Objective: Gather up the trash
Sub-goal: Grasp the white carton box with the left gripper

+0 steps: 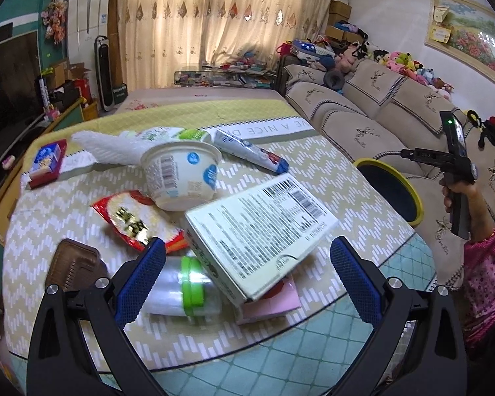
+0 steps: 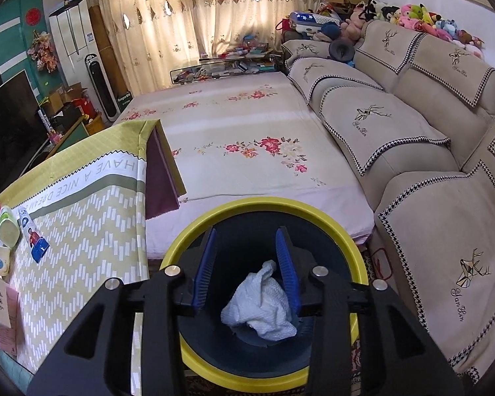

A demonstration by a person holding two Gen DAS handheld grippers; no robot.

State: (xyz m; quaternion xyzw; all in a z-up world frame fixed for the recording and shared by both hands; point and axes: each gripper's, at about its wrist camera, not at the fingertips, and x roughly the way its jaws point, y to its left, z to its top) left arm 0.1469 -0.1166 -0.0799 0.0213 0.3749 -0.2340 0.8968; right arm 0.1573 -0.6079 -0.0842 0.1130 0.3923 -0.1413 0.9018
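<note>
The tablecloth (image 1: 313, 165) carries the readable words "HAVE A NICE DREAM" along a white band; the white carton (image 1: 260, 231) lying on it shows only fine print and two barcodes, too small to read, and the red snack packet (image 1: 135, 217) just beside the carton has gold characters. Behind the carton sits one white tub (image 1: 181, 178) with a barcode and blue round labels, tipped on its side, and behind that one blue-and-white tube (image 1: 250, 153). One clear bottle with a green band (image 1: 188, 283) lies touching the carton's near end. The left gripper (image 1: 247, 277) stands wide over the carton's near end, its pads clear of it. The right gripper (image 2: 246, 264), jaws narrowly parted, holds nothing: one crumpled white tissue (image 2: 260, 307) lies loose inside the yellow-rimmed bin (image 2: 346, 241) beside the table, below the blue pads (image 2: 288, 269).
</note>
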